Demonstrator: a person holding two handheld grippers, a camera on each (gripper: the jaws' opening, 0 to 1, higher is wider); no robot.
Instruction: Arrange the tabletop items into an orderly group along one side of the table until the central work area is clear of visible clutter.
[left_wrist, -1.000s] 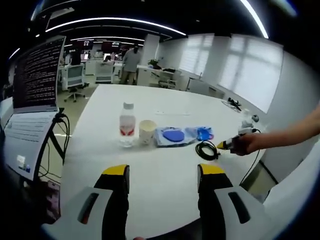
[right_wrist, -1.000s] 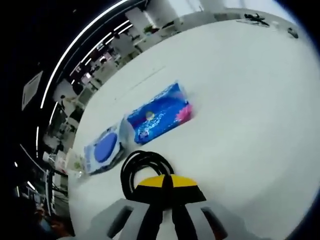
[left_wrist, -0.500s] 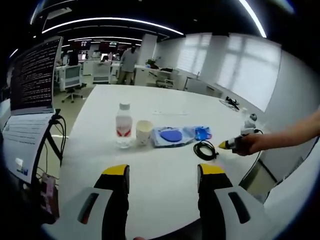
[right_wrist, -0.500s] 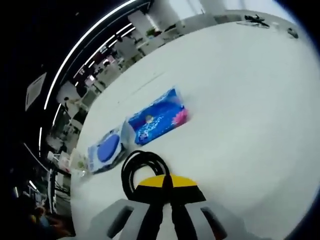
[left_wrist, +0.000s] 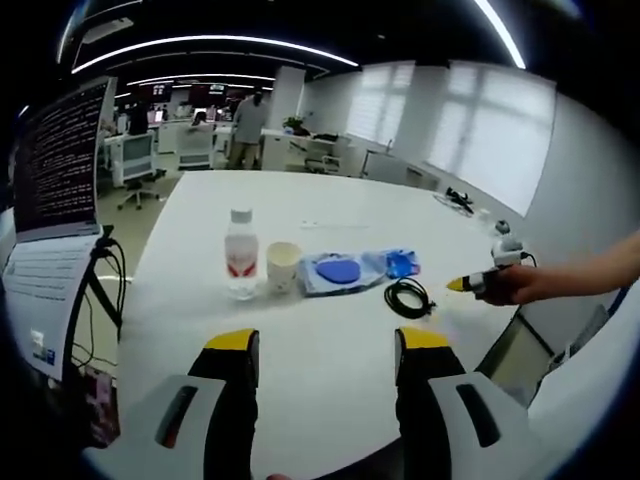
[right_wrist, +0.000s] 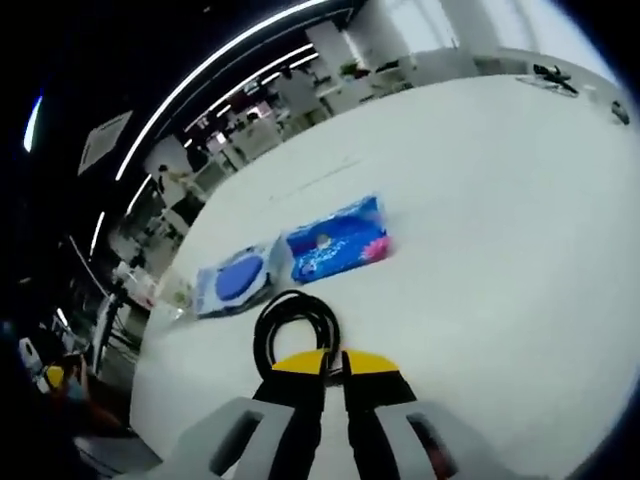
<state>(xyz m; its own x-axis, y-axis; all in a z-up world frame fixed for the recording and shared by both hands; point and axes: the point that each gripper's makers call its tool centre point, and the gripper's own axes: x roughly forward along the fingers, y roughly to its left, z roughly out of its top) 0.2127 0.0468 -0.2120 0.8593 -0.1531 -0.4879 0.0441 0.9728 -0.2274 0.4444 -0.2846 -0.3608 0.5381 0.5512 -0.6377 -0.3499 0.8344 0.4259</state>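
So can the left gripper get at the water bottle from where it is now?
Probably yes. The left gripper has its jaws open, and bare table lies between them and the water bottle. The paper cup stands close beside the bottle, so it may get nudged.

On the table (left_wrist: 330, 340) — bottle (left_wrist: 240, 265), cup (left_wrist: 283, 267), 2 packets (left_wrist: 360, 270) in a row, cable coil (left_wrist: 408, 297) in front.
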